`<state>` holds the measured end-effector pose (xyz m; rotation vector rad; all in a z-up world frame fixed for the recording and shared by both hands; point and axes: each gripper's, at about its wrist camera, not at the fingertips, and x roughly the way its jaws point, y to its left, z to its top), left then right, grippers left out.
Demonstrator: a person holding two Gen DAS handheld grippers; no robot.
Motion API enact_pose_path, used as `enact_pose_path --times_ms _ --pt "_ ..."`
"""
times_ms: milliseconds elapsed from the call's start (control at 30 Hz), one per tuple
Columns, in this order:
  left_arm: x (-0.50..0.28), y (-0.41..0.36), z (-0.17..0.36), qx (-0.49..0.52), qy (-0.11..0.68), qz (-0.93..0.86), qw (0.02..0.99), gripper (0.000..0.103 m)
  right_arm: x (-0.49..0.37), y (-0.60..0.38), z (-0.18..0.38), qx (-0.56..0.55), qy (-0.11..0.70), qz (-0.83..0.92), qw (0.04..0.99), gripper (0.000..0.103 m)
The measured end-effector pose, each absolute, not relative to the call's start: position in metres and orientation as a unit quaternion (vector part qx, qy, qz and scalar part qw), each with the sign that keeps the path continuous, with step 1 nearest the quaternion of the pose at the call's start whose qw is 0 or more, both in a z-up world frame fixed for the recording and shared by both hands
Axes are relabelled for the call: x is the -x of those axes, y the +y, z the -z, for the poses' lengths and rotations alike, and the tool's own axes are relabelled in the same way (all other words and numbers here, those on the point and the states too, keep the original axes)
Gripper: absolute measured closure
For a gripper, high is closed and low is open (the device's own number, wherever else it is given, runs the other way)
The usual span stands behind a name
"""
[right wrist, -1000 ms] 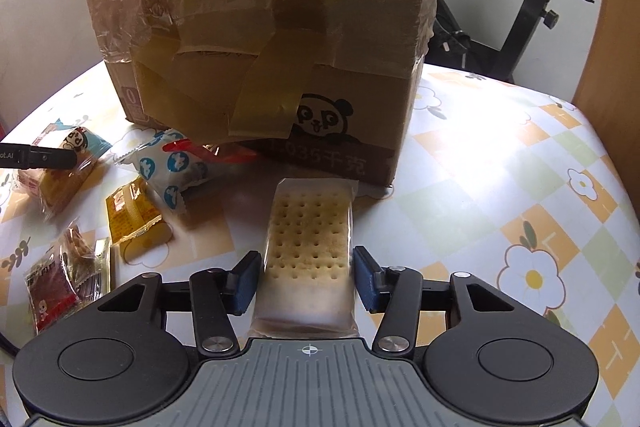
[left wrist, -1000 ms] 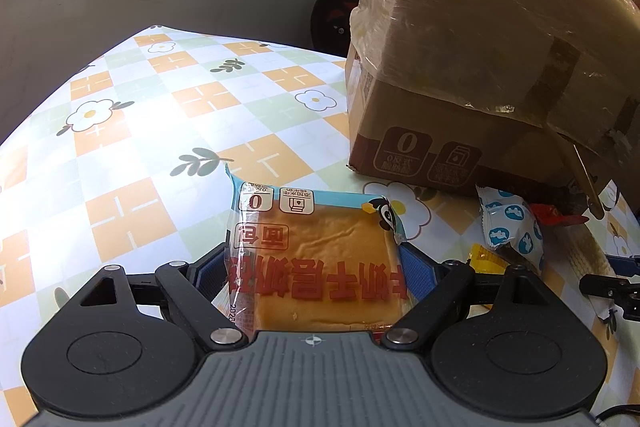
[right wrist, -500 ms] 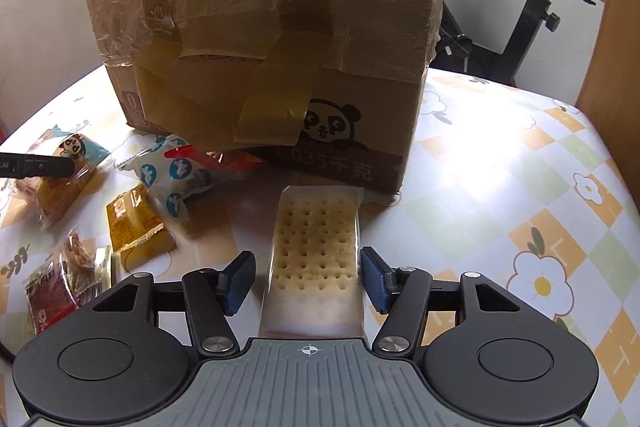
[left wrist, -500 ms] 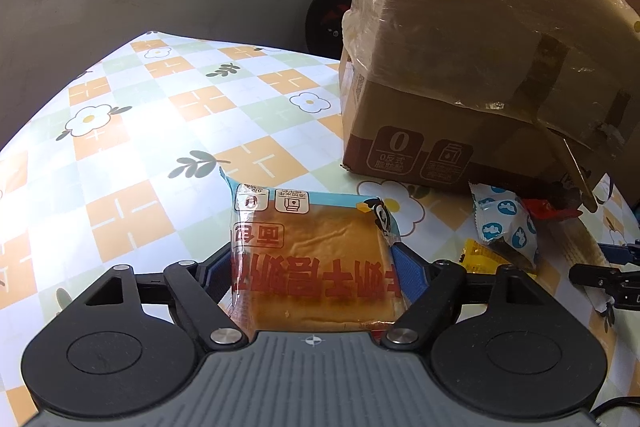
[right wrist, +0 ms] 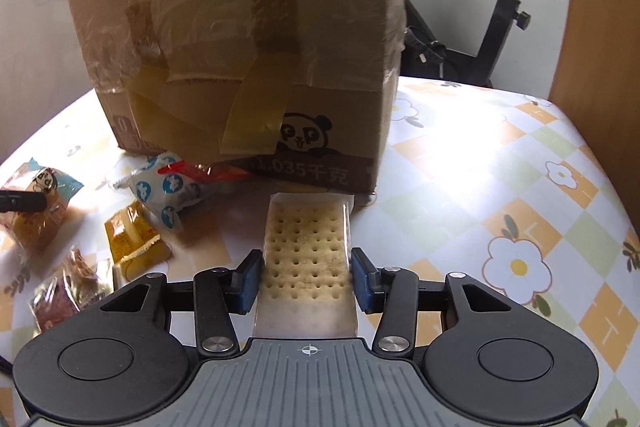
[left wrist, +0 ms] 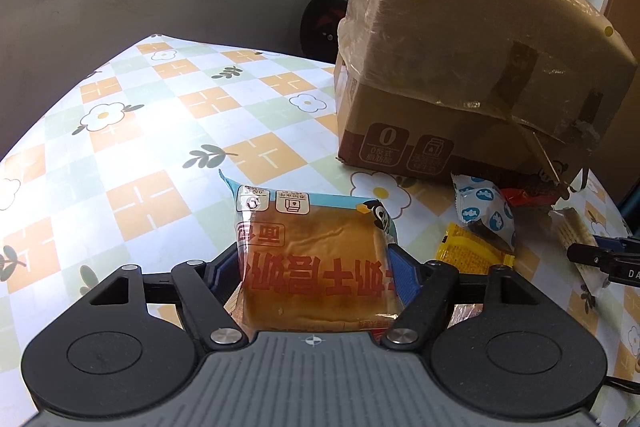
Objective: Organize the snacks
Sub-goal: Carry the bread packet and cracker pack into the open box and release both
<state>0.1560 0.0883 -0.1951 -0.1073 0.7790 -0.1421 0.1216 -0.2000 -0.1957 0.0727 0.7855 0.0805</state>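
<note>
The cardboard box (right wrist: 240,39) is seen as matt brown board, wrapped in wrinkled glossy film and shiny tape. The counter (left wrist: 132,155) is covered by a smooth, glossy printed cloth. The bread packet (left wrist: 316,259) and cracker packet (right wrist: 308,255) are sealed in clear shiny plastic. Each hand-held gripper (right wrist: 306,279) is made of matt black plastic, with ribbed grey housing and bright metal screws.
</note>
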Motion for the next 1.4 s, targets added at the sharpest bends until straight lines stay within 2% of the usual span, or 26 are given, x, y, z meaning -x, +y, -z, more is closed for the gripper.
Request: enact_pose_path --times_ms 367,867,1133,1400 --pt "-0.148 0.079 0.157 0.06 0.335 0.082 0.937 0.026 -0.097 -0.22 0.165 -0.101 0.333 -0.018 0.937 0.06" --pt "-0.15 0.074 0.065 0.062 0.213 0.069 0.973 0.026 -0.084 -0.236 0.075 -0.101 0.198 -0.024 0.975 0.06" --pt "-0.17 0.053 0.024 0.029 0.167 0.106 0.98 0.026 -0.105 -0.246 0.03 -0.09 0.142 -0.036 0.985 0.06" --pt "-0.234 0.007 0.001 0.011 0.158 0.147 0.976 0.026 -0.169 -0.23 0.012 -0.063 0.151 -0.066 0.984 0.06"
